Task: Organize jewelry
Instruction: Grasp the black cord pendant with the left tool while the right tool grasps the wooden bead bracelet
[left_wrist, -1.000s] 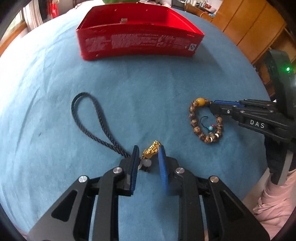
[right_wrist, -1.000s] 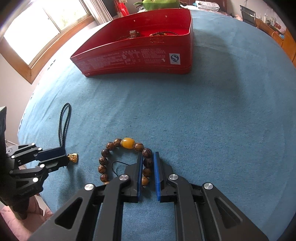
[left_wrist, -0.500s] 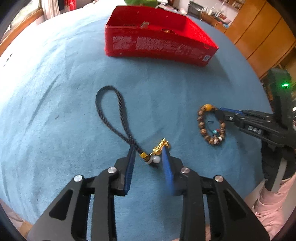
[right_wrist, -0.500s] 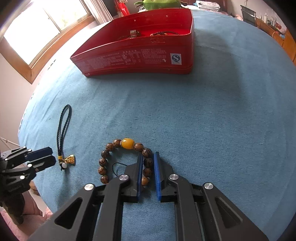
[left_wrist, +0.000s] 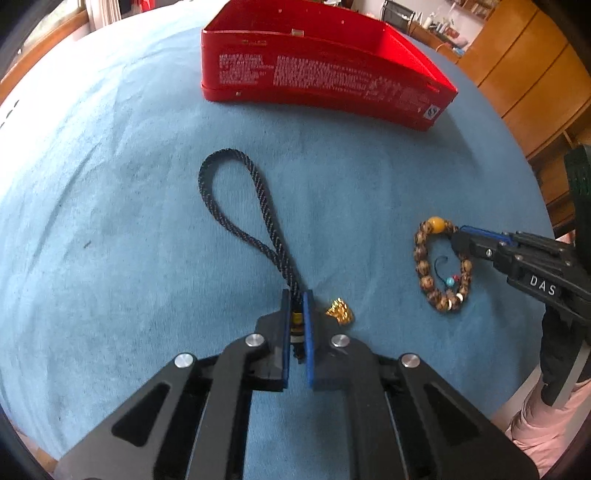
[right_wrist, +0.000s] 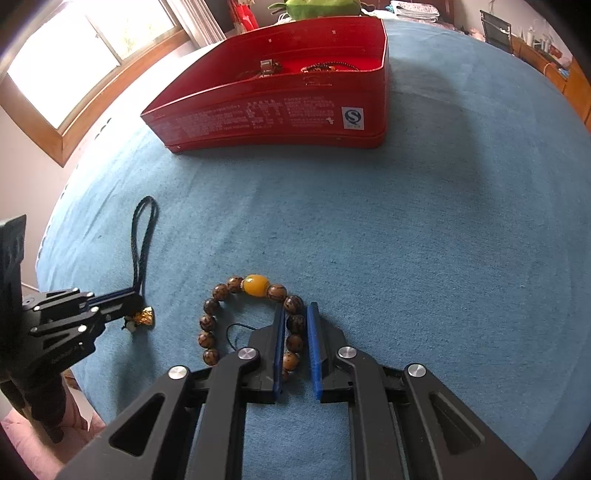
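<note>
A black braided cord with a gold charm lies on the blue cloth. My left gripper is closing its jaws tight on the cord's beaded end, and the charm sticks out to the right of the pads. A brown bead bracelet with one amber bead lies flat, with my right gripper shut on its right side. From the right wrist view, the left gripper and cord are at the left. The right gripper and bracelet show at the right of the left wrist view.
A red tin stands open at the far side of the table, with jewellery pieces inside. The blue cloth covers the round table. A window is at the left, wooden cabinets at the right, and a pink sleeve shows low.
My left gripper opened around the charm, shifted onto the cord's beaded end and closed there; the gold charm now lies outside the pads. The right gripper and bracelet have not moved.
</note>
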